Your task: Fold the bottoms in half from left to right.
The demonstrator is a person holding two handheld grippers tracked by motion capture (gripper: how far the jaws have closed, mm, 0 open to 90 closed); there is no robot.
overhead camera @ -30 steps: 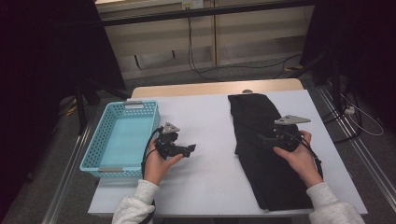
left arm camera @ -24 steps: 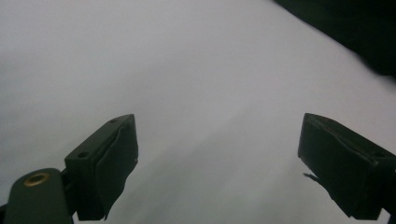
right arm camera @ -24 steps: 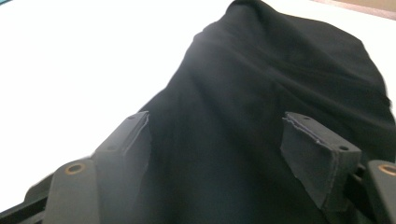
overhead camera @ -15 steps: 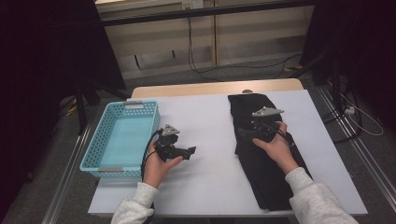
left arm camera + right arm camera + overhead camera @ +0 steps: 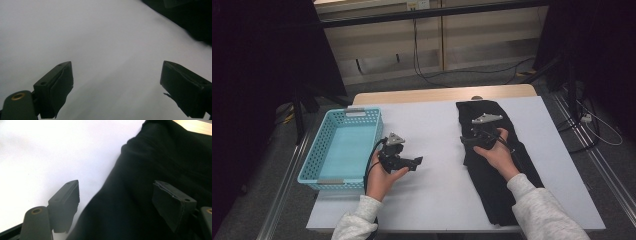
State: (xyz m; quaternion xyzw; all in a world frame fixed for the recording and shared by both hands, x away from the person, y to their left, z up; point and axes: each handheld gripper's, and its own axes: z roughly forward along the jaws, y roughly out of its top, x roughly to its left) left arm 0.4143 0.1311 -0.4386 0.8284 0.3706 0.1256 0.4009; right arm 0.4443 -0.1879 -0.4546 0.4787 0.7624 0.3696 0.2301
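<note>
A long black garment (image 5: 484, 182) lies flat on the right half of the white table (image 5: 432, 200), running from the far edge toward the near one. My right gripper (image 5: 467, 139) hovers low over the garment's left edge near its far end. In the right gripper view the right gripper (image 5: 120, 202) is open, one jaw above the black garment (image 5: 155, 157) and the other above bare table, with nothing pinched. My left gripper (image 5: 414, 162) rests in a hand at the table's middle left, pointing right. In the left gripper view the left gripper (image 5: 117, 85) stands open above bare white table.
A light blue plastic basket (image 5: 312, 160) with nothing in it sits at the table's left edge, just left of my left hand. A wooden strip (image 5: 437, 94) runs along the table's far edge. Cables lie on the floor beyond it.
My right hand has moved left across the garment, from its right side to its left edge. The left hand has stayed in place.
</note>
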